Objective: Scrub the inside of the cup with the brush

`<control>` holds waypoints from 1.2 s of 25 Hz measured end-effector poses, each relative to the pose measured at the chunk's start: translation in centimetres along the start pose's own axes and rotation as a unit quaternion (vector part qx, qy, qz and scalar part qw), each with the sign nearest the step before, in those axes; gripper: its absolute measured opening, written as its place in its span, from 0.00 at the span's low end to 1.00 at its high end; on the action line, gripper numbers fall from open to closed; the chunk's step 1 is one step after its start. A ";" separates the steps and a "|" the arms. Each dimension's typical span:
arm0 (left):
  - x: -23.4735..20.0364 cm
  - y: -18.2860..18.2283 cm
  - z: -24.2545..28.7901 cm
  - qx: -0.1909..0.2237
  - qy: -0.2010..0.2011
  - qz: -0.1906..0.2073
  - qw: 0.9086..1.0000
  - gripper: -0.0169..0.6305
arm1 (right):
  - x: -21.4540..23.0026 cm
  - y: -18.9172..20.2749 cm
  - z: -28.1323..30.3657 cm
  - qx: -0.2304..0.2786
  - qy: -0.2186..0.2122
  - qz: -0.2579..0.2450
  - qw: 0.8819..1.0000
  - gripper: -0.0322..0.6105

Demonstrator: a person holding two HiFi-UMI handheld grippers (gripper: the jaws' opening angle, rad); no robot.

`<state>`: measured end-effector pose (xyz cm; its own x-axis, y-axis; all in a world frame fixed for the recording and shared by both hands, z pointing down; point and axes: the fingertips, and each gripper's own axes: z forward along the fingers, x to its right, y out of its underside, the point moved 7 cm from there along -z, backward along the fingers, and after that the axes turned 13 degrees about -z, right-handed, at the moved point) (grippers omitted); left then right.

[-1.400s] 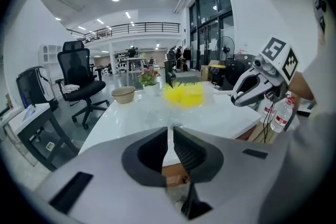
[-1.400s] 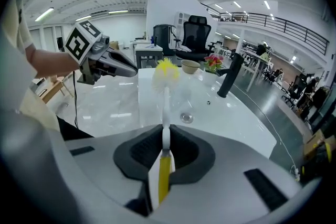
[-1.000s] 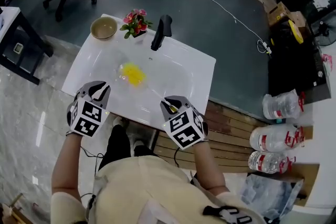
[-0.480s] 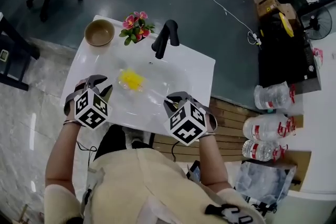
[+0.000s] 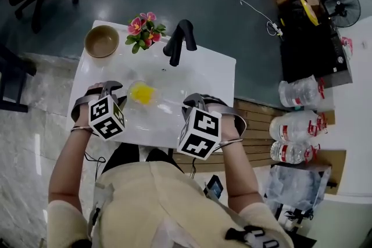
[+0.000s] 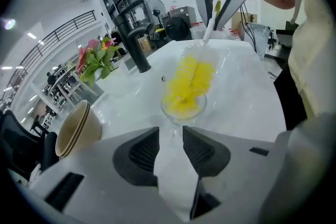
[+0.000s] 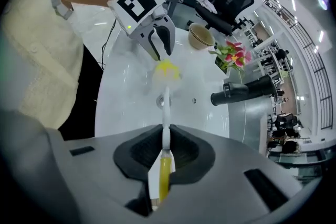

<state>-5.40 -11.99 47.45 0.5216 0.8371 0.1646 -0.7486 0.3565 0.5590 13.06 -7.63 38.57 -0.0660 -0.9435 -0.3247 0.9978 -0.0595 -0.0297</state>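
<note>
now brush [image 6: 191, 78] sits head-first inside cup [image 6: 182, 108] in sink [image 5: 195, 75]
right gripper [image 7: 165, 140] pinches the handle; left gripper [image 6: 169, 132] jaws have just spread, cup just ahead, ungripped

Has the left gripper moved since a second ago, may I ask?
Yes: the left gripper advanced toward the bowl, now beside the cup; its jaws have just been opening, not on the cup.

A glossy white basin [image 5: 203, 75], clear glass cup [image 6: 199, 109], bristly yellow brush [image 6: 191, 78], matt black faucet [image 5: 177, 40], matt tan bowl [image 5: 102, 40].
</note>
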 end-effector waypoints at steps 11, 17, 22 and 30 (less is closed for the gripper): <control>-0.1 0.4 1.6 -0.004 0.019 0.054 0.998 0.23 | 1.8 -1.9 0.5 -0.045 0.000 -0.063 0.997 0.13; 0.3 0.9 1.9 -0.011 0.004 0.114 0.993 0.13 | 2.1 -2.5 1.3 -0.056 -0.007 -0.068 0.996 0.13; 0.4 0.9 1.8 -0.008 0.011 0.120 0.993 0.12 | 2.1 -2.8 2.2 -0.065 -0.022 -0.074 0.995 0.13; 0.5 0.9 1.6 -0.001 0.020 0.125 0.992 0.11 | 3.1 -4.8 3.2 -0.085 -0.020 -0.111 0.990 0.13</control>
<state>-5.14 -11.94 49.35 0.3032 0.9150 0.2663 -0.8536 0.1365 0.5027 8.11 -11.27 40.75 -0.2789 -0.9258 -0.2551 0.9430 -0.2139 -0.2549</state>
